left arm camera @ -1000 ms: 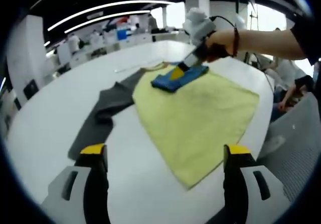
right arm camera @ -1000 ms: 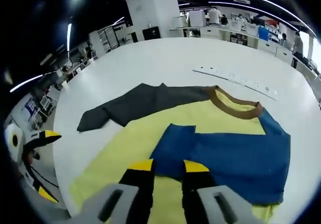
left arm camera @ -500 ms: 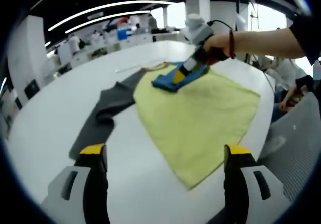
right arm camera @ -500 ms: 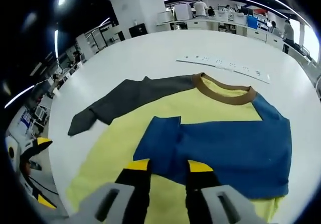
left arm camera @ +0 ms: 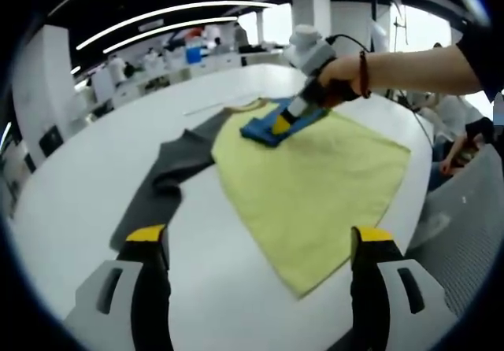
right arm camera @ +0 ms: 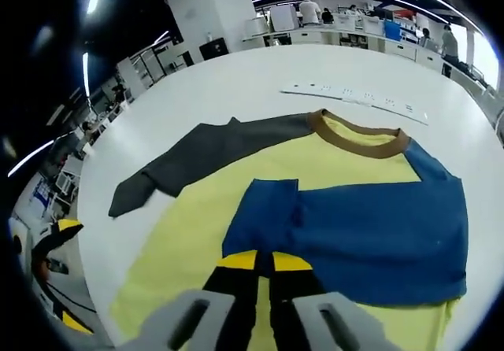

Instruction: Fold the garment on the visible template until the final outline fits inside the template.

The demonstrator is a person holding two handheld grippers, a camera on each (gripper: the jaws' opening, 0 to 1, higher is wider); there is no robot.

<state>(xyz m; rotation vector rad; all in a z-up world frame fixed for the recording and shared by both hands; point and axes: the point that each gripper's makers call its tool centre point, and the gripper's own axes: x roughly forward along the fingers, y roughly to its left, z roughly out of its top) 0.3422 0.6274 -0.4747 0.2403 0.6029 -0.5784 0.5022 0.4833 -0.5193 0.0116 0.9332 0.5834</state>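
Left gripper [left arm camera: 257,245] hung over the near edge of the white desk [left arm camera: 87,162], jaws spread wide with nothing between them, well apart from the cloth. Just beyond its jaws lay the garment [left arm camera: 315,178], a yellow shirt spread flat on the desk, bottom hem nearest this view. Grey sleeve [left arm camera: 161,182] stretched out to the side, unfolded, lying flat on the desk top. Further on, blue sleeve [right arm camera: 370,229] was already laid across the yellow chest, ending short of the brown collar [right arm camera: 358,134]. Right gripper [right arm camera: 263,261], seen at the far end of the shirt in the left gripper view, rested at the cuff edge of that blue sleeve; its yellow-tipped jaws were drawn nearly together, but whether they pinched the cloth or merely sat on it I cannot tell. Judgement on progress: early, one sleeve folded in; grey sleeve and the body folds appeared to be left. No template outline could be made out under or around the shirt, so fit could not be checked. No containers on the desk. Beyond the collar a long white strip [right arm camera: 354,97] lay flat, apart from the shirt. Far background: other desks and people, blurred.
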